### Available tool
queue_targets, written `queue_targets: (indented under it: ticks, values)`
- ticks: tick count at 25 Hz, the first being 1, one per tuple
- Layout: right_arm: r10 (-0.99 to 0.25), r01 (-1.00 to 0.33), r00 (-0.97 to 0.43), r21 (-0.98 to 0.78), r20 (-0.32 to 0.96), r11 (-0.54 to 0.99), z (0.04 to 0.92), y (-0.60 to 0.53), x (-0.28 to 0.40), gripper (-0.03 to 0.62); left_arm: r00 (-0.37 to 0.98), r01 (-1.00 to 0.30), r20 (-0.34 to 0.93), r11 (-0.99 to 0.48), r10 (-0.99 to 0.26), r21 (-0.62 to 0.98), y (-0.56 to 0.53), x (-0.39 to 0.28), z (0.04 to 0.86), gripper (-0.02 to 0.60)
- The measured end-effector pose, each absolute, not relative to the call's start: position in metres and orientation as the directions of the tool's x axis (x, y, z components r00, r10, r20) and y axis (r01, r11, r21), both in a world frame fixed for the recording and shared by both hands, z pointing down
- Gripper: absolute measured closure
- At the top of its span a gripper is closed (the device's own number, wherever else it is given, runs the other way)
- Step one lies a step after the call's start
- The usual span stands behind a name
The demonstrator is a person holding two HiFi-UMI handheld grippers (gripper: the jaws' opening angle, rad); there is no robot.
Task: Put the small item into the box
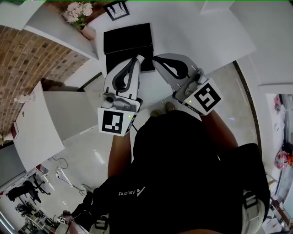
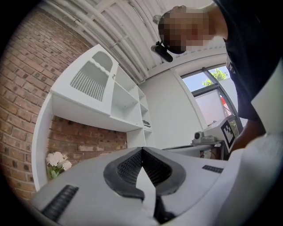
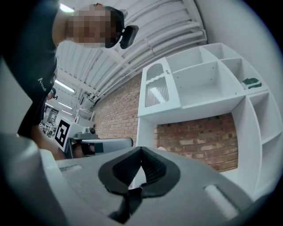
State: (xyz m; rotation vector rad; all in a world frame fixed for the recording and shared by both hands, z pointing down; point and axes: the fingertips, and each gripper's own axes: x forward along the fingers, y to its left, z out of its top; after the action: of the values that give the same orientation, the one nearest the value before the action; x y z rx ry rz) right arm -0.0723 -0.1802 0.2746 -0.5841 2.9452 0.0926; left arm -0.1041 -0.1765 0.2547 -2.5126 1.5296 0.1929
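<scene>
A black box point(image 1: 127, 37) lies on the white table straight ahead in the head view. No small item shows in any view. My left gripper point(image 1: 140, 58) is held over the near edge of the box, its jaws shut together with nothing between them point(image 2: 142, 151). My right gripper point(image 1: 155, 58) is close beside it on the right, tip almost to tip, also shut and empty point(image 3: 141, 150). Both gripper views look upward at shelves and ceiling, so the box is hidden from them. The right gripper's marker cube point(image 2: 230, 130) shows in the left gripper view.
A pink vase of pale flowers point(image 1: 80, 17) and a black-and-white marker card point(image 1: 116, 10) stand behind the box. A white shelf unit point(image 3: 199, 84) hangs on the brick wall point(image 2: 84, 141); a small green thing point(image 3: 250, 82) rests on one shelf. A white counter point(image 1: 50, 123) is at the left.
</scene>
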Motion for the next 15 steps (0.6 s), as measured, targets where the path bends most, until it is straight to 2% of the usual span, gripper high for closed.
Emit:
queue_targets:
  ticks: [15]
  values:
    - [-0.397,-0.408,-0.904,0.037,-0.159,0.912,0.271,-0.167,-0.059,0.594,0.505,-0.862,-0.223,-0.497,-0.834,-0.096,-0.163,-0.082,0.248,0.583]
